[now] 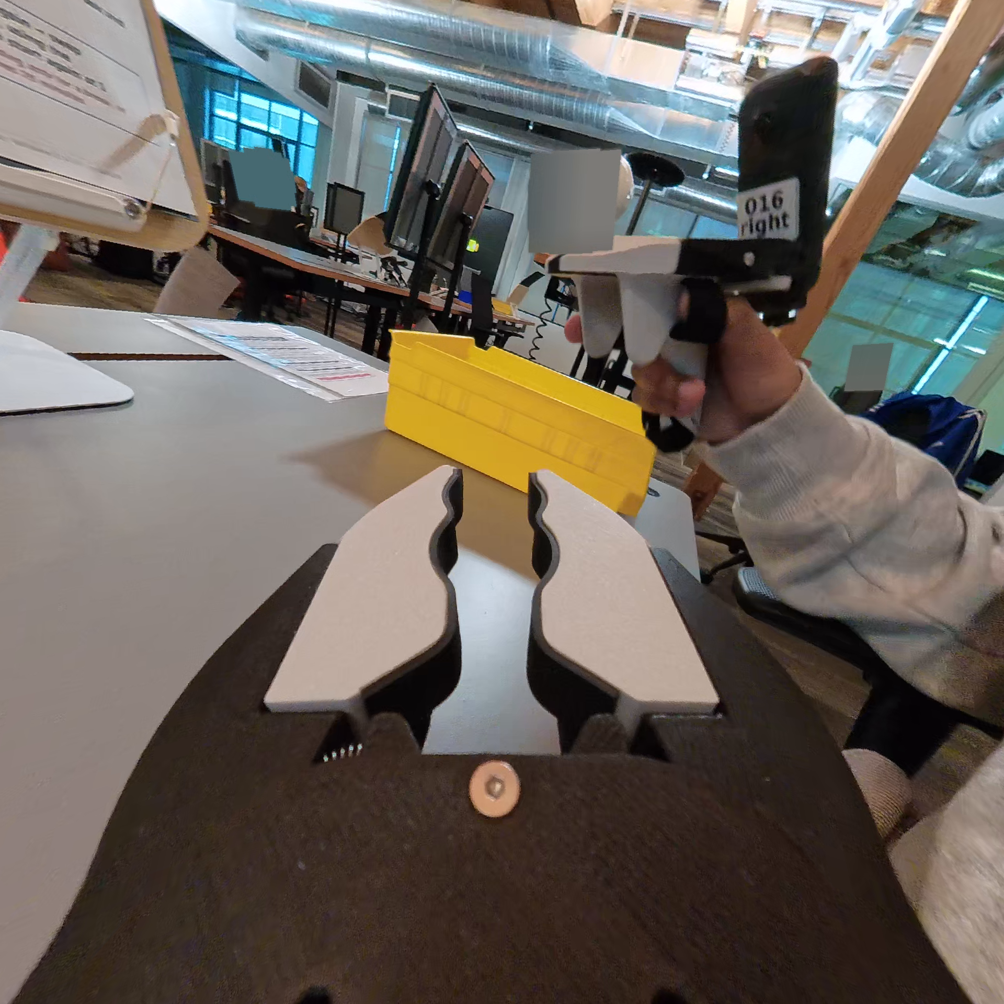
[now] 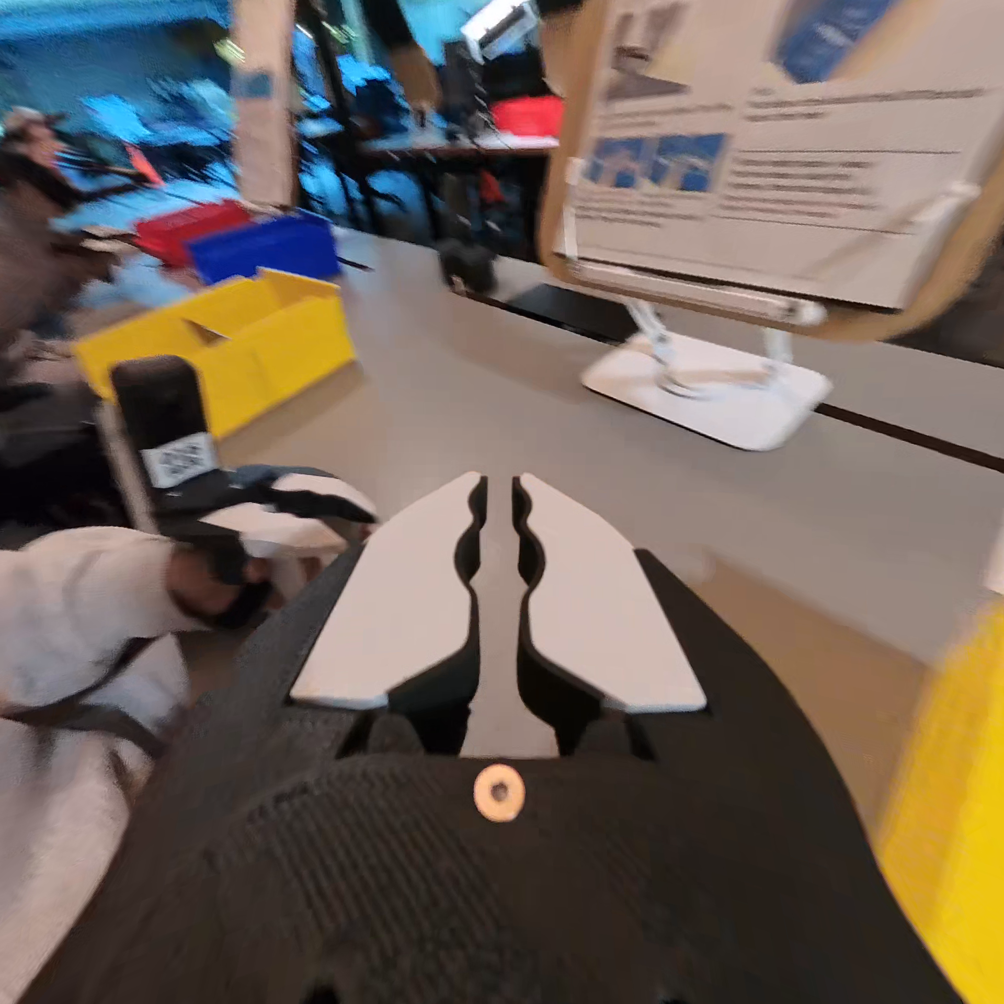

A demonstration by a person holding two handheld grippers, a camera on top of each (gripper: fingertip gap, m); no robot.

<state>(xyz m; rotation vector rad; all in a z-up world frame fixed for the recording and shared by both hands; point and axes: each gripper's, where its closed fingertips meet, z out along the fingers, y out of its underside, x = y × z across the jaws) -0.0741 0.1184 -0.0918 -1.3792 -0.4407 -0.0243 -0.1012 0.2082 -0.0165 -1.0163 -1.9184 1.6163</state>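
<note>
My left gripper [image 1: 494, 478] is open and empty, held low over the grey table [image 1: 190, 516]. It points at the side of a yellow bin [image 1: 516, 424] just ahead. My right gripper [image 1: 554, 266] is held in a hand with a pale sleeve, raised above that bin's right end. In the blurred right wrist view, the right gripper [image 2: 500, 481] has its jaws a narrow gap apart with nothing between them. It is over bare table [image 2: 543, 434]. The left gripper [image 2: 353, 516] shows low at its left.
A board with papers on a stand [image 2: 760, 163] has a white base [image 2: 722, 396] on the table ahead of the right gripper. A divided yellow bin [image 2: 228, 347], a blue bin [image 2: 266, 250] and a red bin [image 2: 184, 228] stand far left. A yellow edge [image 2: 951, 788] is close at right. A laminated sheet [image 1: 282, 347] lies behind. Left tips to right tips: about 12 cm.
</note>
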